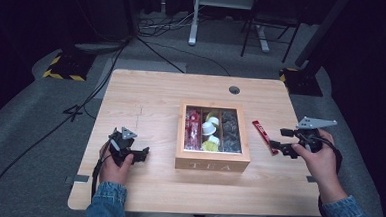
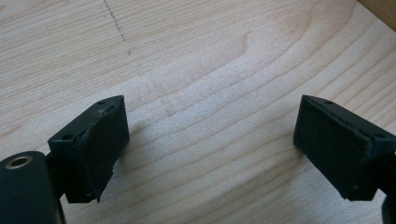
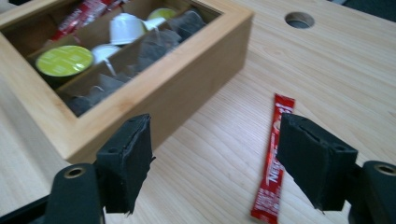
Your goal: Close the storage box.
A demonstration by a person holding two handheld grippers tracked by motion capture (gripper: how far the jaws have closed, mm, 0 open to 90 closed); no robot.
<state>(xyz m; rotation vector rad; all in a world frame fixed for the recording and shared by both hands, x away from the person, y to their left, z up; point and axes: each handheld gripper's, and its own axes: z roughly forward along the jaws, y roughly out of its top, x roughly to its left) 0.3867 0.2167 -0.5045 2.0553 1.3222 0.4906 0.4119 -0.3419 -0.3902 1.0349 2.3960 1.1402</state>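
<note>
I held the right claw (image 3: 215, 163) agape beside the wooden tea box (image 3: 154, 93), poised to pinch the flat red sachet (image 3: 273, 163).

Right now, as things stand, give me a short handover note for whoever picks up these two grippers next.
Left gripper: open, holding nothing, low over bare table left of the tea box.
Right gripper: open, holding nothing, right of the box, with the red sachet lying flat on the table beside its outer jaw.
Box: its compartments hold red sachets, capsules and dark tea bags.
Done: nothing gripped yet.
Left: probably close on the loose red sachet and take it to the box's red compartment.
</note>
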